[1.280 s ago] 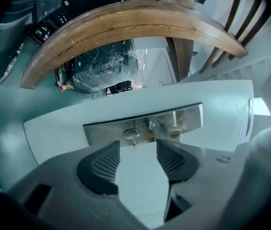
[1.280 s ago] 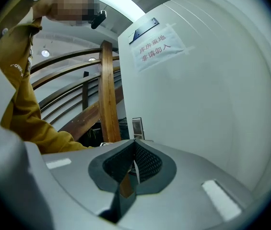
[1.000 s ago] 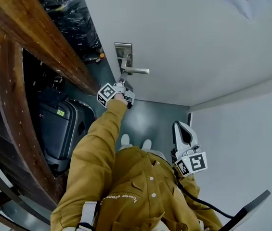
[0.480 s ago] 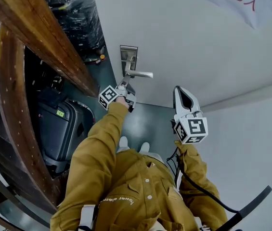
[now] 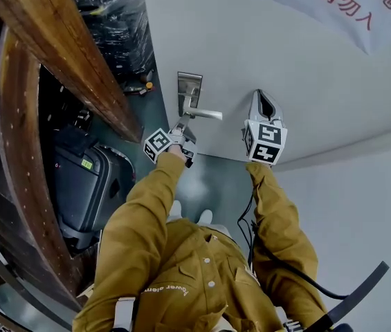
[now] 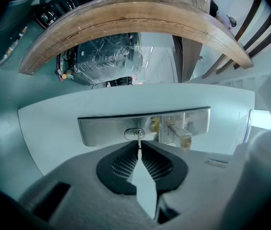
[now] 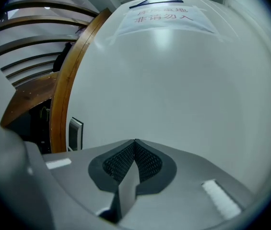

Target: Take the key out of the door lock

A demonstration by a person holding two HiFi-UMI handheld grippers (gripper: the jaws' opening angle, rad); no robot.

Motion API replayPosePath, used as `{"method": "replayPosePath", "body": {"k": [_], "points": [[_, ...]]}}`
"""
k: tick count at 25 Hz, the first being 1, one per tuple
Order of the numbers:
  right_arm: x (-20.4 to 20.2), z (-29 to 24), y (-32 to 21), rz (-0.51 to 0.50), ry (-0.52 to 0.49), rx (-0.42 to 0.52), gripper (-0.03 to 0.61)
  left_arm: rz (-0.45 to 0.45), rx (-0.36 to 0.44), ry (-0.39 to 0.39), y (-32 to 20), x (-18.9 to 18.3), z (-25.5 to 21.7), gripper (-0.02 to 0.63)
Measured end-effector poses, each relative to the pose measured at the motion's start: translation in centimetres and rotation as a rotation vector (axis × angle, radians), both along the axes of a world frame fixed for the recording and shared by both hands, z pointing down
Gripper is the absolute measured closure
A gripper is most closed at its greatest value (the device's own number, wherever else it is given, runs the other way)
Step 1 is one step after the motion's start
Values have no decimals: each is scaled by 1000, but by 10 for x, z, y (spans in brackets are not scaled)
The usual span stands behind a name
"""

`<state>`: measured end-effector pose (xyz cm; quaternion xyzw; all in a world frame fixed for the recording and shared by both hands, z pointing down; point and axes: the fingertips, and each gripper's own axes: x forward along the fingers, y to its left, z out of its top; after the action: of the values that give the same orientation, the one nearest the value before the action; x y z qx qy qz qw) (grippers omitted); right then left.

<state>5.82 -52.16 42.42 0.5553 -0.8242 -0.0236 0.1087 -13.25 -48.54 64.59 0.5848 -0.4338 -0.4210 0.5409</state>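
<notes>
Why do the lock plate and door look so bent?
Left gripper view: the wide-angle lens bows the lock plate, and the corners go black. Right gripper view: the door bulges, with soft glare near its top. Head view: milder bending.

**Two claws at the white door**

The left claw [image 5: 183, 121] reaches the silver metal lock plate [image 5: 189, 83], just under its lever handle [image 5: 207, 113]. The right claw [image 5: 264, 97] points at the plain white door [image 5: 299, 61], near the handle's free end but apart from it. A curved brown wooden railing [image 5: 50, 40] runs along the left.
</notes>
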Motion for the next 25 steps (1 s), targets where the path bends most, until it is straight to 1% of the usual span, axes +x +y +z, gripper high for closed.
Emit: {"method": "replayPosePath", "body": {"k": [3, 10, 12, 15, 16, 18, 20, 25], "points": [[4, 10, -9, 26, 10, -18, 574, -3, 0, 2, 1, -1, 0, 592], [5, 9, -14, 16, 37, -6, 573, -8, 6, 31, -1, 0, -2, 592], [6, 10, -14, 16, 40, -7, 572, -9, 6, 67, 0, 1, -1, 592], [5, 10, -15, 16, 44, -11, 572, -25, 5, 146, -2, 0, 0, 592], [5, 9, -16, 15, 47, -13, 572, -30, 2, 156, -2, 0, -1, 592], [4, 9, -15, 12, 49, -17, 572, -30, -8, 135, 2, -1, -2, 592], [4, 9, -16, 14, 45, -21, 572, -23, -7, 83, 15, 2, -1, 592], [5, 12, -17, 25, 38, -25, 574, 39, 27, -43, 77, 16, -7, 592]]}}
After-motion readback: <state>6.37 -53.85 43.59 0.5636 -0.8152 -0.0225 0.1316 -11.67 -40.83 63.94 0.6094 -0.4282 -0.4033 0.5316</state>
